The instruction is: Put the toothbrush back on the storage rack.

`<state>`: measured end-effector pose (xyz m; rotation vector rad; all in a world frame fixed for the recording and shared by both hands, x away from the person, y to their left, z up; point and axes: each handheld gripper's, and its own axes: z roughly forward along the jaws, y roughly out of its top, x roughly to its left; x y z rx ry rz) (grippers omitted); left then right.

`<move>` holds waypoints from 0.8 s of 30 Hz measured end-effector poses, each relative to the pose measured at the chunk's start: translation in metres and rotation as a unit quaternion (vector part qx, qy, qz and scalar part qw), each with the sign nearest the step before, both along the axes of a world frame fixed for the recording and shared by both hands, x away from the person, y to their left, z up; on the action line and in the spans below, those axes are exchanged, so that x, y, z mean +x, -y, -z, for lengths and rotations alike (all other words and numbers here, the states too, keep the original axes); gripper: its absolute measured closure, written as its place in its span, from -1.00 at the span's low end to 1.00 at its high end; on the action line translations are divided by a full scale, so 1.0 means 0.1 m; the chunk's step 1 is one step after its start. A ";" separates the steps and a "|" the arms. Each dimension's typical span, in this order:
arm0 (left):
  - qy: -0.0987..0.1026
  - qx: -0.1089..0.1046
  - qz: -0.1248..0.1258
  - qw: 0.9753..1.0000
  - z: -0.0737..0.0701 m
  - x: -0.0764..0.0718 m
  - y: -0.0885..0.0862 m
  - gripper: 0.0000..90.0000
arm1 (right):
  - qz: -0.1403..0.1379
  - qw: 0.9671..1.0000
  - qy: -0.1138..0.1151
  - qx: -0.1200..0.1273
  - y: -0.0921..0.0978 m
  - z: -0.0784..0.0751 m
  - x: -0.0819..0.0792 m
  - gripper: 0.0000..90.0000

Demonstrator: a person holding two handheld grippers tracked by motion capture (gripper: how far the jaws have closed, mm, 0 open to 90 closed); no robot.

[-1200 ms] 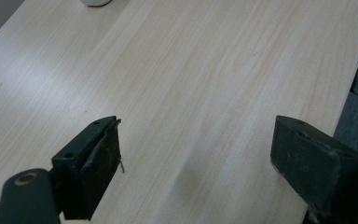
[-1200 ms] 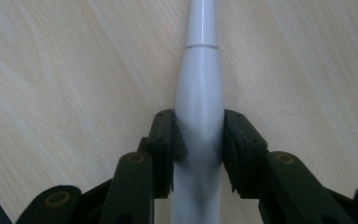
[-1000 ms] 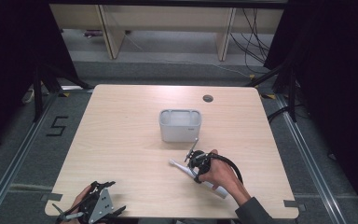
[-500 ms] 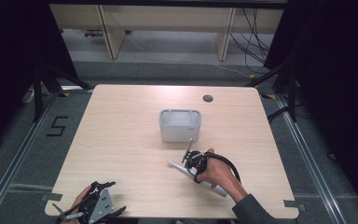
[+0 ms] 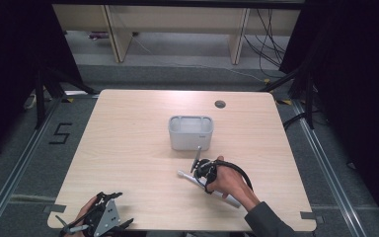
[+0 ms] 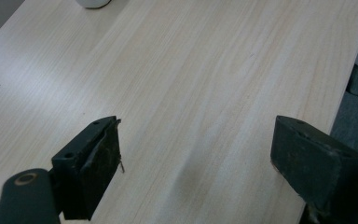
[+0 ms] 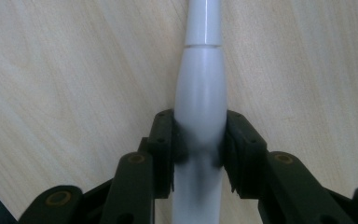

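Handle clamped in right tool, flat on table | left tool jaws apart, well away

A person's right hand holds the right gripper over a white, stick-shaped tool lying on a pale wooden table, just near of a grey plastic tub at the table's centre. The left gripper rests at the near left edge, well apart from both.
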<state>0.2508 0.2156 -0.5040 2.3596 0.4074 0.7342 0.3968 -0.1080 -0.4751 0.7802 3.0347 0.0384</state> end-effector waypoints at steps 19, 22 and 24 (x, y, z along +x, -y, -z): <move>0.000 0.002 0.004 1.000 0.00 0.00 0.00 -0.66 | -0.013 1.000 0.006 0.002 0.02 0.00 -0.01 0.49; 0.000 0.002 0.004 1.000 -0.01 0.00 0.00 -0.66 | -0.014 1.000 0.017 0.008 0.04 -0.01 -0.02 0.49; 0.000 0.002 0.003 1.000 -0.01 0.00 0.00 -0.66 | -0.009 1.000 0.020 0.011 0.06 -0.02 -0.03 0.49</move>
